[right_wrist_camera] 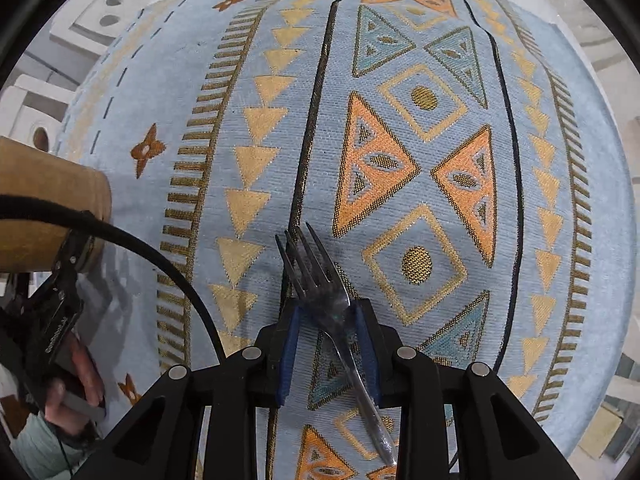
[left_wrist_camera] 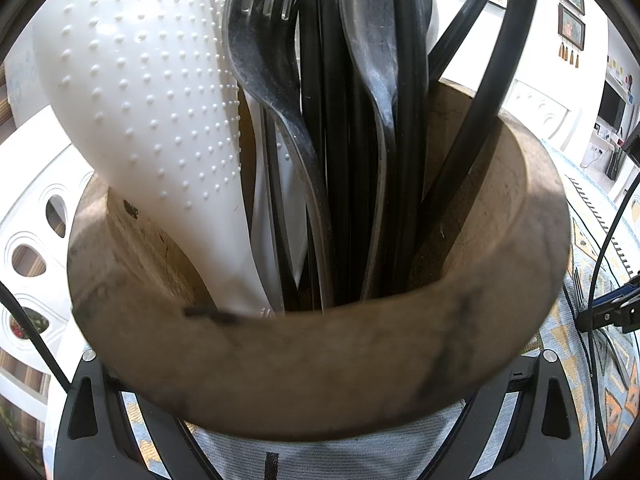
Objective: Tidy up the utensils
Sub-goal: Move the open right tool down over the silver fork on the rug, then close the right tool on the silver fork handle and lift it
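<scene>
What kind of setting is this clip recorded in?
Probably a home living or dining area: a patterned woven tablecloth covers the table, framed pictures hang on the wall, and a wooden utensil holder stands filled with cutlery.

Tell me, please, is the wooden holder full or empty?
Full: the wooden holder is crowded with upright utensils, a white spatula and dark forks among them.

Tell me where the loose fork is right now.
In the right wrist view the fork lies on the patterned tablecloth between the right gripper's blue pads, tines pointing away, well right of the wooden holder.
</scene>
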